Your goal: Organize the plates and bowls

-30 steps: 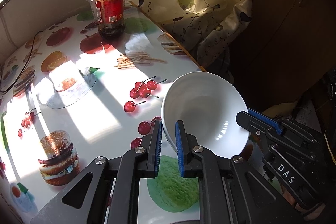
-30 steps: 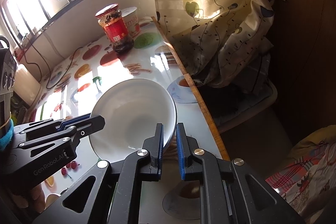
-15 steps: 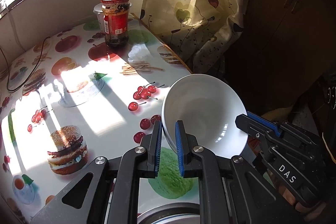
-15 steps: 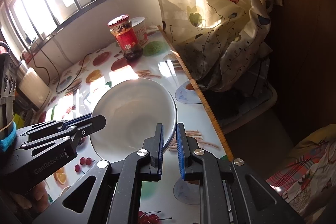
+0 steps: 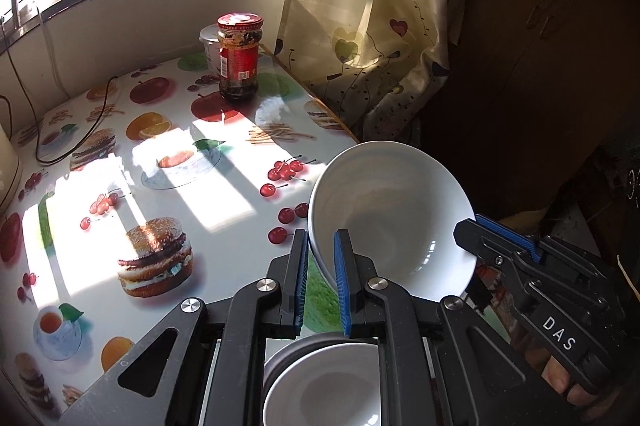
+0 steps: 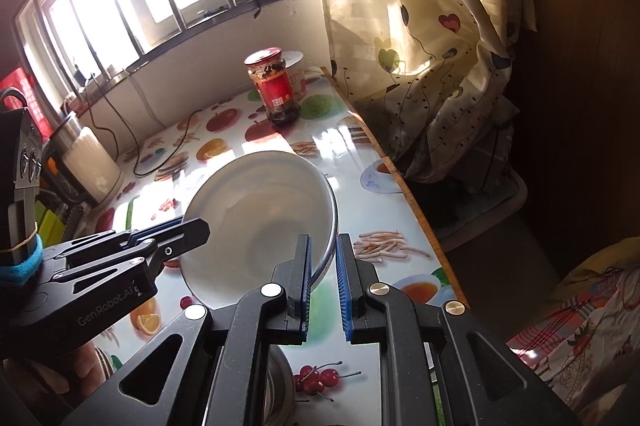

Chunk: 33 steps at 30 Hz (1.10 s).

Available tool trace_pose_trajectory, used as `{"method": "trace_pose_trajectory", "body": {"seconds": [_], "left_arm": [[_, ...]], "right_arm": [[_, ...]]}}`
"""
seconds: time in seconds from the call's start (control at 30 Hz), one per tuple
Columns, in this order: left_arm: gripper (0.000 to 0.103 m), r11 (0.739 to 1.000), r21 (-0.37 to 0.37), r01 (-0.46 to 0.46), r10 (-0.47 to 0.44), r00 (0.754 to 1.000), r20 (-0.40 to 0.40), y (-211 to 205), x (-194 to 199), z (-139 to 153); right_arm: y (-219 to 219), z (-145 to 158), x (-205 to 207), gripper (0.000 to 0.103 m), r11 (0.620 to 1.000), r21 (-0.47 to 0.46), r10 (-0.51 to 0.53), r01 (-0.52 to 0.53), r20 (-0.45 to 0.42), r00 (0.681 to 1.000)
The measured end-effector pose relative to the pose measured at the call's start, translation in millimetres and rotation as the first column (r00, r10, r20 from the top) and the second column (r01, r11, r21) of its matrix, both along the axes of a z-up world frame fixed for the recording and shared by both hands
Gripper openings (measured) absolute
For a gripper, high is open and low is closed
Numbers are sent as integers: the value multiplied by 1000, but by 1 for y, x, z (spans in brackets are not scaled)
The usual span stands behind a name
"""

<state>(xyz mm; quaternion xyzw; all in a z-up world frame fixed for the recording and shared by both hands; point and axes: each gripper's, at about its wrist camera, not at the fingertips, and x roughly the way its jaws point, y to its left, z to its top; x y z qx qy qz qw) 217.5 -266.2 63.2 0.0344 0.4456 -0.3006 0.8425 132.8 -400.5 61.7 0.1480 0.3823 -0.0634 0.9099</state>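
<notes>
A white bowl [image 5: 392, 214] hangs tilted above the table's right edge, held from two sides. My left gripper [image 5: 321, 246] is shut on its near-left rim, and the rim shows between the blue pads. My right gripper [image 5: 472, 226] clamps the opposite rim. In the right wrist view the same bowl [image 6: 260, 202] sits between my right gripper [image 6: 323, 244], shut on its right rim, and my left gripper [image 6: 198, 228] at its left rim. Below the left gripper a second white bowl [image 5: 320, 386] rests inside a grey metal dish [image 5: 276, 358].
The table [image 5: 224, 210] has a glossy cloth printed with fruit and burgers. At its far end stand a red-lidded jar [image 5: 239, 58] and a white tub [image 5: 208, 42]. A black cable [image 5: 100, 114] trails at left beside a white appliance [image 6: 92, 162]. A curtain [image 5: 360, 26] hangs past the right edge.
Both grippers have risen and drawn back with the bowl between them. More of the table and window shows, and the second bowl in the metal dish has come into view below.
</notes>
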Motion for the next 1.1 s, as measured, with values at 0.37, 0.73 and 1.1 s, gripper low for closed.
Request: {"method": "trace_pose_trajectory", "body": {"seconds": [0.37, 0.73, 1.1], "left_arm": [[13, 1000, -25, -17, 17, 1000, 20, 30, -27, 11], [13, 998, -43, -45, 45, 999, 15, 54, -49, 11], [13, 996, -54, -65, 65, 998, 10, 70, -66, 9]], "right_arm": [[29, 12, -28, 13, 1000, -7, 26, -26, 27, 999], [51, 14, -48, 13, 998, -11, 54, -54, 34, 998], [65, 13, -63, 13, 997, -18, 76, -76, 34, 997]]}}
